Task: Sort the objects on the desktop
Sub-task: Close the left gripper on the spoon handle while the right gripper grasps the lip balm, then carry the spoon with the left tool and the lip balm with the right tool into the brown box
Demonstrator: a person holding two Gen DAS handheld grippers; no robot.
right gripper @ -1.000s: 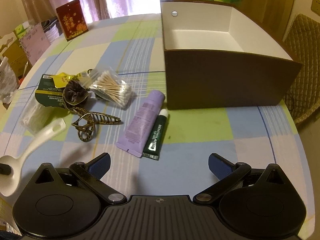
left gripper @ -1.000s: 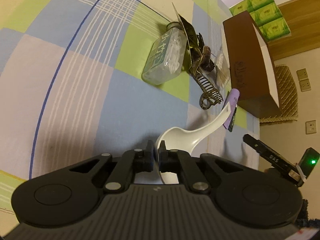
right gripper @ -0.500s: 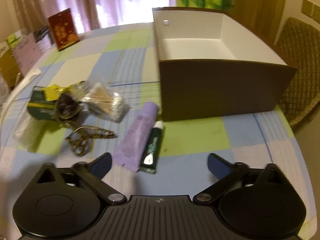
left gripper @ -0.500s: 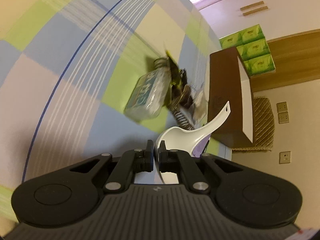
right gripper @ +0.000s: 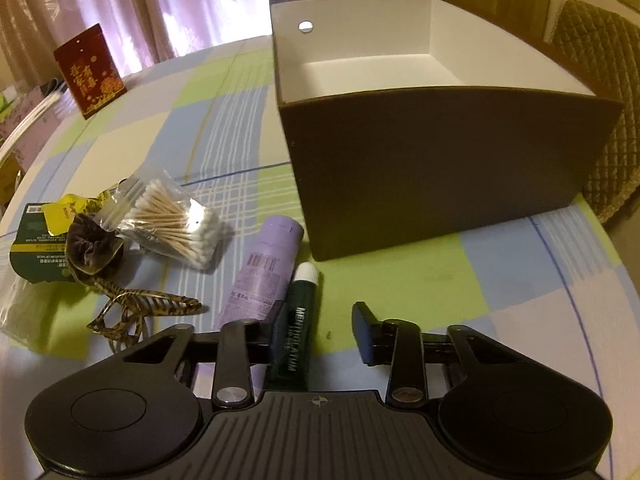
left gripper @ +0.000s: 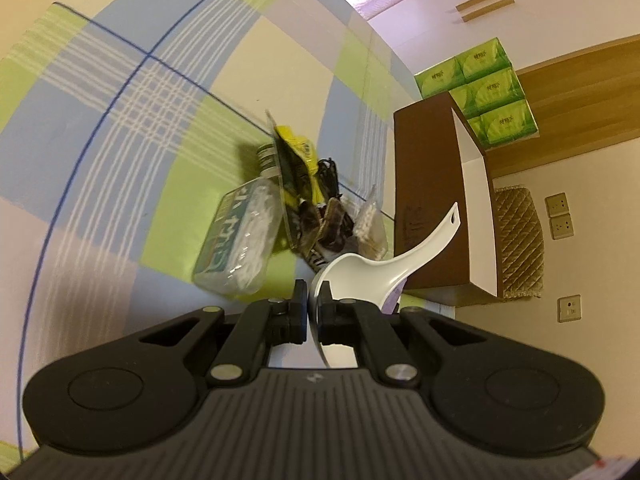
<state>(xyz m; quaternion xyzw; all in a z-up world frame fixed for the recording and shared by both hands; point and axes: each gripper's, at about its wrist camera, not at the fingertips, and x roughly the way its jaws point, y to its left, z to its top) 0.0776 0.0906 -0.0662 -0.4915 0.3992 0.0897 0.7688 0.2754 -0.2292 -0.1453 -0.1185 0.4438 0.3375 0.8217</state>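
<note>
My left gripper (left gripper: 314, 312) is shut on the bowl rim of a white spoon (left gripper: 384, 264), held above the table with its handle pointing at the brown box (left gripper: 430, 208). My right gripper (right gripper: 320, 332) is open, low over the table, its jaws either side of a dark green tube (right gripper: 298, 328) that lies beside a purple tube (right gripper: 264, 272). The brown box (right gripper: 440, 172), white inside, stands just beyond them and looks empty. A bag of cotton swabs (right gripper: 176, 224), a brown scrunchie (right gripper: 94, 248) and a tortoiseshell hair claw (right gripper: 140, 308) lie to the left.
A clear plastic bottle (left gripper: 240, 248) and a green-yellow packet (left gripper: 296, 160) lie in the pile. A red card (right gripper: 90, 70) stands at the table's far side. Green tissue packs (left gripper: 488, 88) sit behind the box. A quilted chair (right gripper: 592, 80) is to the right.
My left gripper has lifted the spoon off the table and carried it toward the box. My right gripper has dropped down and forward over the green tube, its jaws narrowing.
</note>
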